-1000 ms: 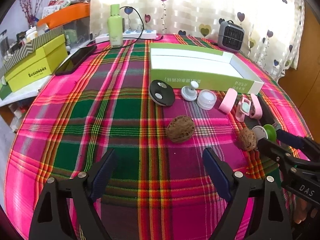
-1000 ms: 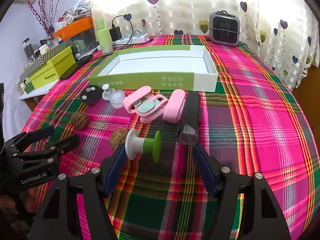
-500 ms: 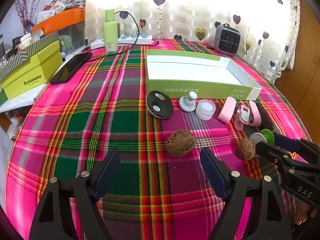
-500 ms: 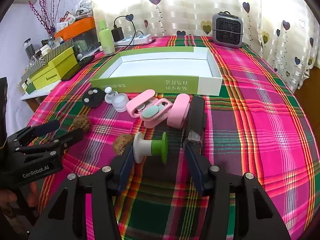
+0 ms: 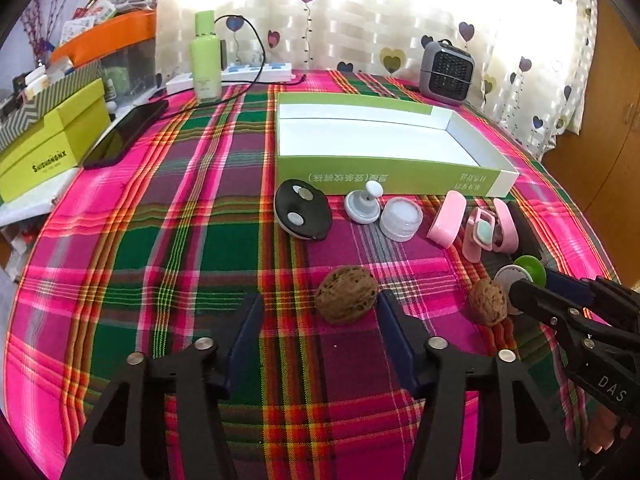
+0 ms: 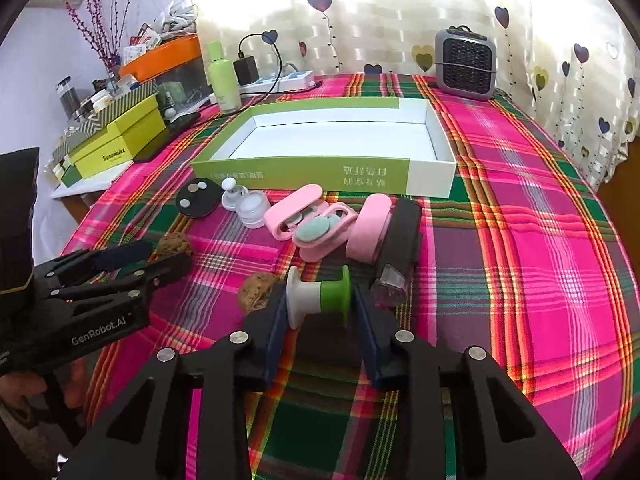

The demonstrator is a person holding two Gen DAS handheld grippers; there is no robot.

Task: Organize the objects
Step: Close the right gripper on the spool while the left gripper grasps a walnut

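A green and white spool [image 6: 318, 298] lies on the plaid cloth between the fingers of my right gripper [image 6: 320, 308], whose jaws stand against its two ends. My left gripper [image 5: 318, 314] is open, with a brown walnut [image 5: 346, 294] just inside its right fingertip. A second walnut [image 5: 488, 302] lies to the right, next to the spool [image 5: 520, 272]. An empty green and white box [image 6: 332, 148] stands behind a row of small things: a black disc [image 5: 302, 210], a white knob [image 5: 362, 204], a white jar [image 5: 401, 218] and pink cases [image 6: 320, 224].
A black stapler-like bar [image 6: 400, 248] lies right of the pink cases. A grey heater [image 6: 466, 62], a green bottle [image 5: 205, 62], a power strip [image 5: 240, 74] and a phone [image 5: 126, 134] are at the back. Yellow-green boxes [image 5: 48, 142] stand left.
My right gripper has moved forward and narrowed until its fingers flank the spool. My left gripper has moved toward the walnut and narrowed its opening.
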